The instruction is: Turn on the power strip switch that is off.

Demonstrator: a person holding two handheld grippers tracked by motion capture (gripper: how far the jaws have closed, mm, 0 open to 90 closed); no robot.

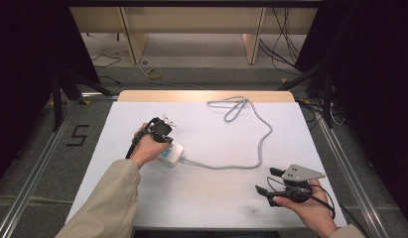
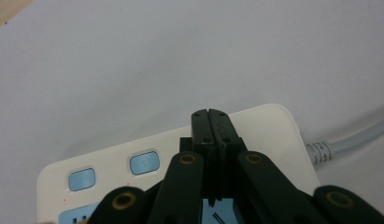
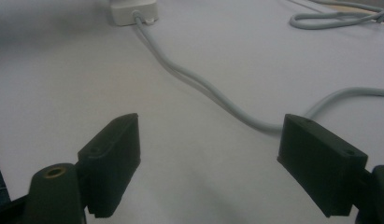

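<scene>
Left gripper (image 2: 212, 114) jaws clenched over power strip (image 2: 269, 135); right gripper (image 3: 208, 163) jaws released.

Power strip (image 1: 170, 152) lies on table (image 1: 206, 198), left of centre, under left gripper (image 1: 159, 130). Its cable (image 1: 256, 148) runs right, then back to a loop near the far edge. Right gripper (image 1: 271, 183) sits near front right, well apart from the strip.
</scene>
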